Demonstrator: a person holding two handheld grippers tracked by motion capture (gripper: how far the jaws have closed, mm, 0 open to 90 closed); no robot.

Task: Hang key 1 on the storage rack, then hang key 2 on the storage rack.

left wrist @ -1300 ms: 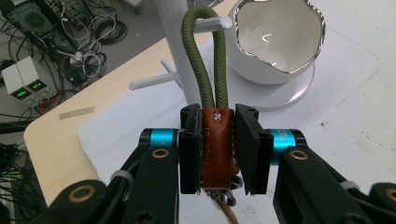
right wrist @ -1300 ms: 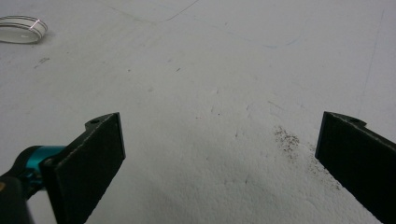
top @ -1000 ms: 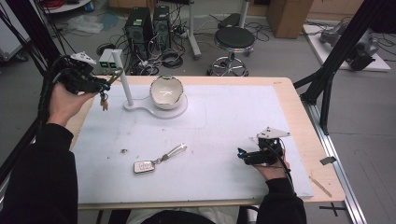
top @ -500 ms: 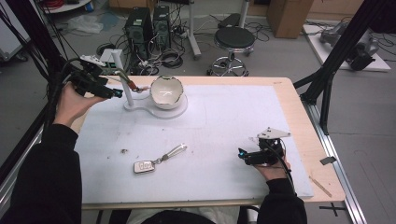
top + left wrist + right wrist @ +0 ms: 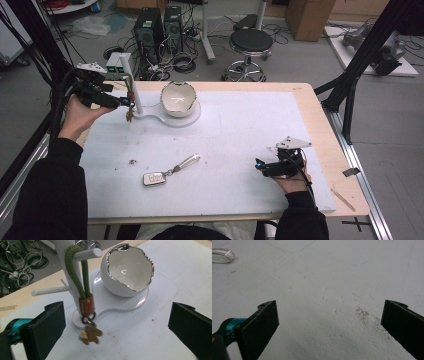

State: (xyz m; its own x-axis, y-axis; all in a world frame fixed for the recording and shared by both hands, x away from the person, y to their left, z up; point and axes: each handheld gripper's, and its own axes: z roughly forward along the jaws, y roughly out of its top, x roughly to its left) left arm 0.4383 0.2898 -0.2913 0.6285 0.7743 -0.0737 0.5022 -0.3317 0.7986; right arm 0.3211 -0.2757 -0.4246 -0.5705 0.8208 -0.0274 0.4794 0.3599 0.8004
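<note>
The green cord keyring (image 5: 83, 285) hangs from the top peg of the white stand (image 5: 65, 263), its brass tag (image 5: 90, 335) dangling just above the stand's base; it looks light and limp, likely to swing, so the leather collar under the loop seems the firmest hold. The left gripper (image 5: 115, 322) faces the stand, and its jaws have just been opening, wide apart, nothing between them. The bowl (image 5: 127, 270) beside the stand looks fragile; the right gripper (image 5: 260, 165), jaws apart and empty, rests well apart from the stand, with bare mat between.
</note>
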